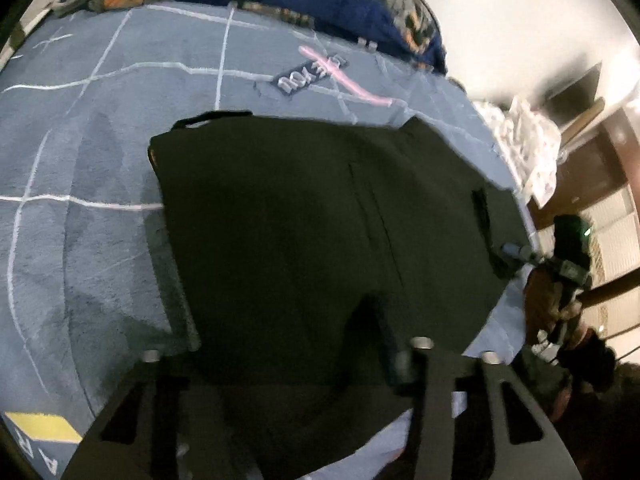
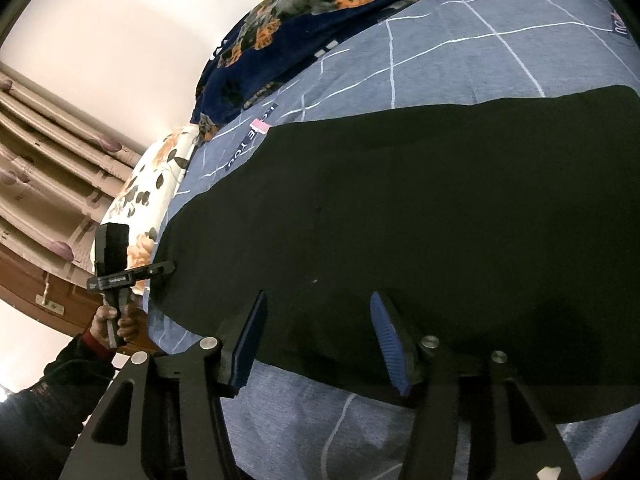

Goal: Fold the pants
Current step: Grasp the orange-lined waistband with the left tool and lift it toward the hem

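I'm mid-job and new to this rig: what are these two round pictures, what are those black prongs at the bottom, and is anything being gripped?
No robot arm: a person holds a two-finger gripper in each hand, each with a fisheye camera looking along its fingers. One picture is from the left gripper, the other from the right gripper; the prongs are their fingers. Black pants lie flat on a checked bed sheet. The right jaws stand open over the pants' edge, pinching nothing. The left fingers straddle cloth; blur hides whether they grip.
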Demonstrator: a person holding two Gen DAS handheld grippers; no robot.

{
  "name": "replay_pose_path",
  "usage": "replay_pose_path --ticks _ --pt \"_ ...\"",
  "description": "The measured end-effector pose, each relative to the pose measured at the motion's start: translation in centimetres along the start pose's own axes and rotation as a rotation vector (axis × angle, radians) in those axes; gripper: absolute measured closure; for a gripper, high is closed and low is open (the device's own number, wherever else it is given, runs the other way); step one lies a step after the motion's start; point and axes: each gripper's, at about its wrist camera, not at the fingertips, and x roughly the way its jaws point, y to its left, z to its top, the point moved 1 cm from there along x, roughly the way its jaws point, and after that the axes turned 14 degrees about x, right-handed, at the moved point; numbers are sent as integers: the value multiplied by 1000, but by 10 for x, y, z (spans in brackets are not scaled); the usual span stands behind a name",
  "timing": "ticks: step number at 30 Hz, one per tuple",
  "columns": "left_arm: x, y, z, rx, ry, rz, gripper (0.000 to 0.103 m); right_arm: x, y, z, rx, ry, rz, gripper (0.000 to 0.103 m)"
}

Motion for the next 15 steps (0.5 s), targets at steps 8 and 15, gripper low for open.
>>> replay_pose_path --ticks 8,15 --pt "-36 -122 38 173 -168 -133 78 1 -2 2 20 -1 20 51" --pt "18 -206 75 271 -135 -230 78 -18 -6 12 120 -26 209 46"
